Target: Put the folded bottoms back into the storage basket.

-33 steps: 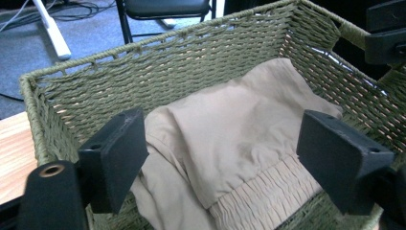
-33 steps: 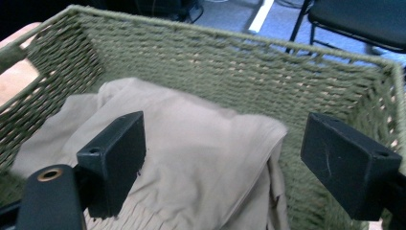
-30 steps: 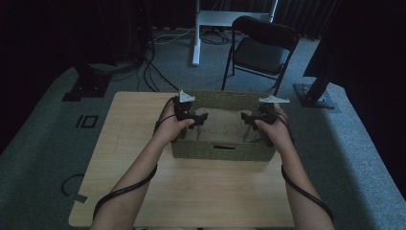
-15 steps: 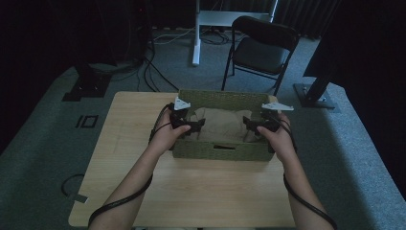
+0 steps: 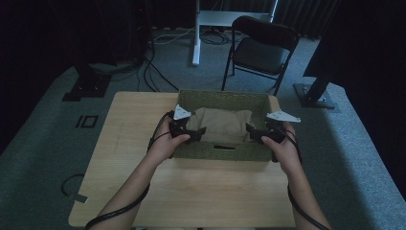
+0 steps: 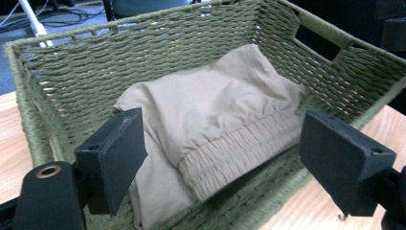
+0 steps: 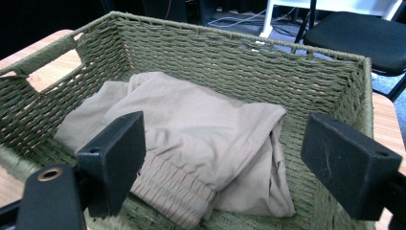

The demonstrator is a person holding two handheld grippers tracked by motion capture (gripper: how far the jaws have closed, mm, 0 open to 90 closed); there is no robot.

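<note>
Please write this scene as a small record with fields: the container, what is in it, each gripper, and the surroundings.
container: green woven basket with cut-out handles, on the wooden table
contents: folded beige garment with an elastic waistband, lying inside the basket
left gripper: jaws wide apart, at the basket's left end, gripping nothing
right gripper: jaws wide apart, at the basket's right end, gripping nothing
surroundings: black folding chair beyond the table, cables on the grey floor
</note>
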